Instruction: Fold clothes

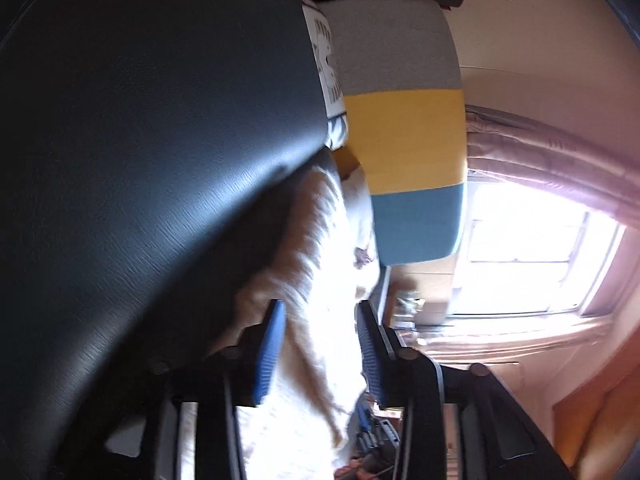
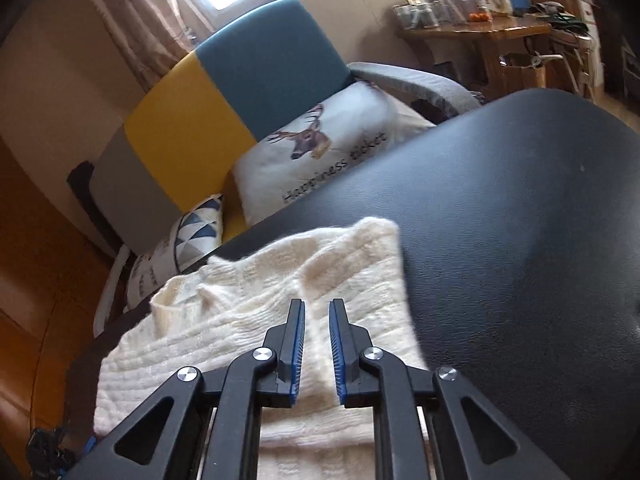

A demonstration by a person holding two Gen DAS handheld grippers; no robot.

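A cream knitted sweater (image 2: 256, 312) lies on a black table (image 2: 500, 240), its folded edge running down the middle of the right wrist view. My right gripper (image 2: 317, 308) hovers over it with a narrow gap between the jaws and nothing between them. In the left wrist view the camera is rolled sideways; my left gripper (image 1: 320, 312) is open, and the sweater (image 1: 316, 280), blurred and overexposed, passes between its blue pads (image 1: 272, 344) without being pinched.
A sofa with grey, yellow and blue back panels (image 2: 224, 92) stands just behind the table, holding a deer-print cushion (image 2: 320, 148) and a triangle-pattern cushion (image 2: 196, 236). A wooden side table with jars (image 2: 472, 20) stands at the far right. A bright window (image 1: 528, 248) with curtains is beyond.
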